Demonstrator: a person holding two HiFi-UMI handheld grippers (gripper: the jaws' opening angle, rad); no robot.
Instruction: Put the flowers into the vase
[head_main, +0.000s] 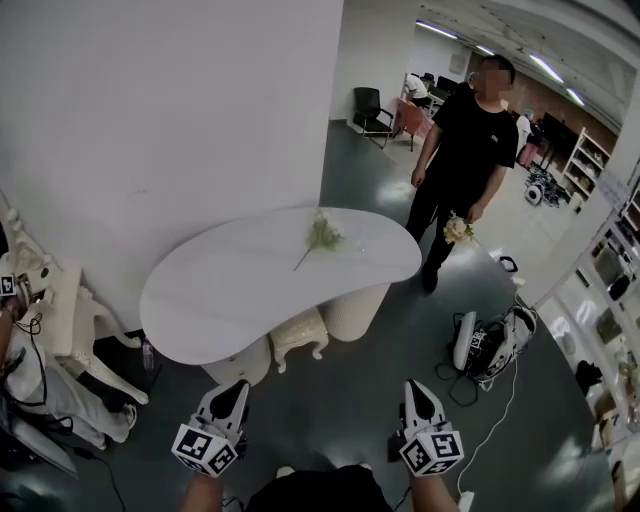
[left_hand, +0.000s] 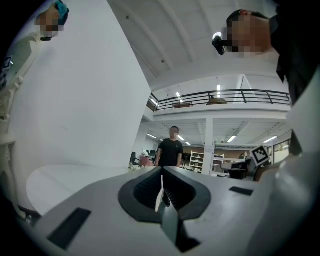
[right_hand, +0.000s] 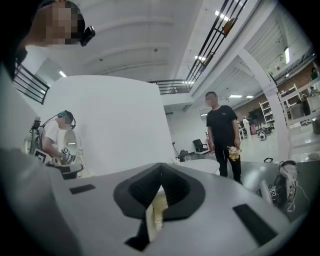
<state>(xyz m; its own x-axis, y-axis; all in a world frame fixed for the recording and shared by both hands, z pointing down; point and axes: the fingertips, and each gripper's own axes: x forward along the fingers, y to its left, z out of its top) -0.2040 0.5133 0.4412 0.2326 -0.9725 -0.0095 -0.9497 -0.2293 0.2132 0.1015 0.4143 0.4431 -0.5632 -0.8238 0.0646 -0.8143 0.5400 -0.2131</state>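
Left gripper (head_main: 236, 386), right gripper (head_main: 416, 386) closed; flower sprig (head_main: 322, 235) on table (head_main: 230, 290); person (head_main: 465, 135) beyond.

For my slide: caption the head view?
Left gripper and right gripper short of a white table bearing one flower sprig; a bystander holds a bouquet.

Open floor (head_main: 330, 400) runs toward 12 o'clock as far as the white table (head_main: 230, 290); pale stools (head_main: 300, 335) fill the gap under it. Its top lies free except 1 flower sprig (head_main: 322, 235). A person (head_main: 465, 140) blocks 1 o'clock, a white chair (head_main: 80, 310) 10 o'clock, a bag (head_main: 510, 335) 2 o'clock.
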